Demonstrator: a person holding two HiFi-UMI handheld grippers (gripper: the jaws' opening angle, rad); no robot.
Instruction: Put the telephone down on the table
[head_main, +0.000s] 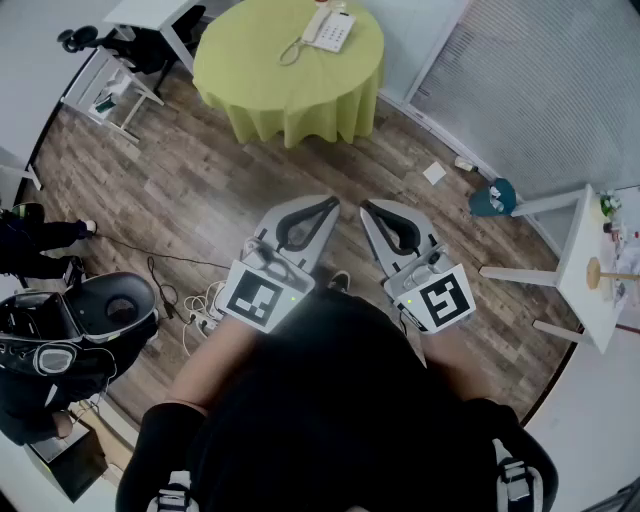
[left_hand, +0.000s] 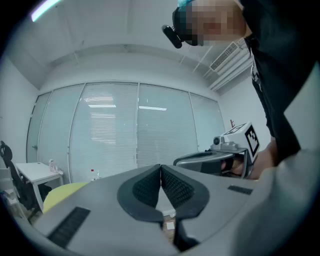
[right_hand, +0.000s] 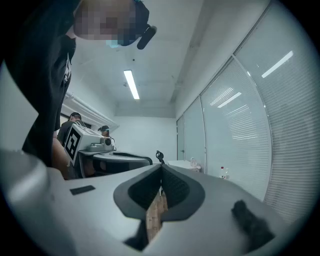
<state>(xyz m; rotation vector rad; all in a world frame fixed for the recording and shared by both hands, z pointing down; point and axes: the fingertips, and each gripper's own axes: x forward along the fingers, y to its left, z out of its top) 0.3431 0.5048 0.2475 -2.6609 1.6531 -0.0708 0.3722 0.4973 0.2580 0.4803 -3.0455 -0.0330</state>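
A white telephone (head_main: 328, 28) with its cord (head_main: 291, 52) lies on the round table under a yellow-green cloth (head_main: 290, 85), at the top of the head view. Both grippers are held close to the person's body, well short of that table and pointing toward it. My left gripper (head_main: 330, 205) is shut and holds nothing; its dark pads (left_hand: 147, 187) meet at the tip. My right gripper (head_main: 368, 208) is shut too, empty, with its tips touching. Each gripper view shows the other gripper alongside: the right gripper (left_hand: 215, 160) and the left gripper (right_hand: 120, 159).
Wood floor lies between me and the table. A black open case (head_main: 105, 310) and cables (head_main: 195, 300) are at the left. A white desk (head_main: 150, 15) stands at the top left, a white side table (head_main: 590, 265) at the right, with a teal object (head_main: 492, 197) and a paper scrap (head_main: 434, 173) on the floor.
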